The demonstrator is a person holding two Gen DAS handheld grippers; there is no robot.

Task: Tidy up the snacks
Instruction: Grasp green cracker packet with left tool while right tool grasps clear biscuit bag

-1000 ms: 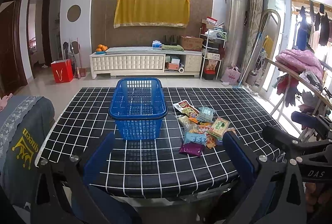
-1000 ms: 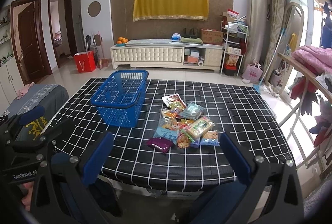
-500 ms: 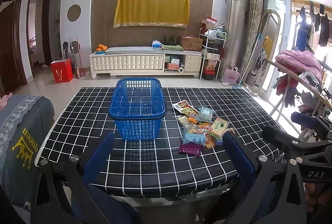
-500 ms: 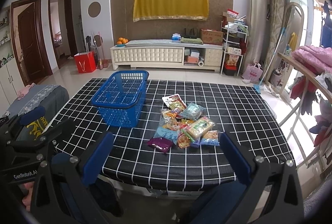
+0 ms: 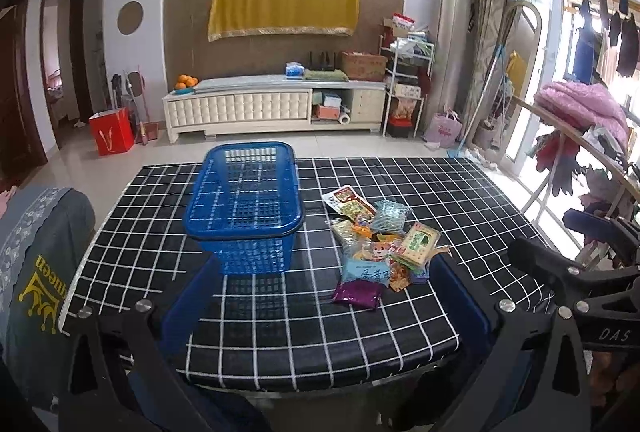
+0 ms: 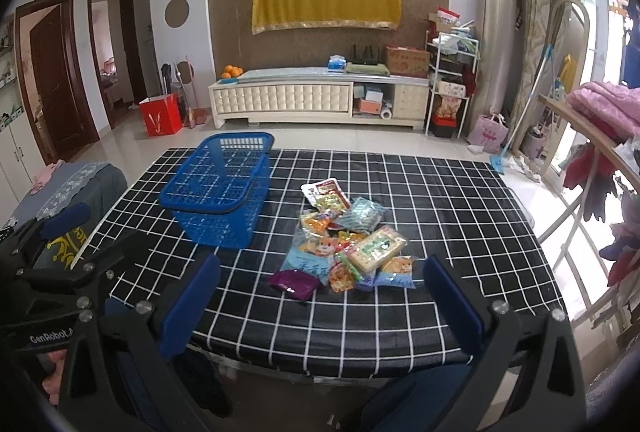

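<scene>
An empty blue plastic basket [image 5: 246, 206] stands on the black grid-pattern tablecloth [image 5: 280, 332], left of centre; it also shows in the right wrist view [image 6: 220, 192]. A pile of several snack packets [image 5: 380, 244] lies to its right, with a purple packet [image 5: 358, 293] nearest me; the pile shows in the right wrist view too [image 6: 344, 244]. My left gripper [image 5: 324, 308] is open and empty, held back over the table's near edge. My right gripper [image 6: 320, 300] is open and empty, also at the near edge, facing the pile.
A grey-covered chair [image 5: 36, 260] stands at the table's left. A clothes rack [image 5: 580, 136] with laundry stands on the right. A white TV cabinet [image 5: 272, 110] and a red bag [image 5: 112, 132] are against the far wall.
Both grippers have edged slightly forward toward the table. The basket and snacks have not moved.
</scene>
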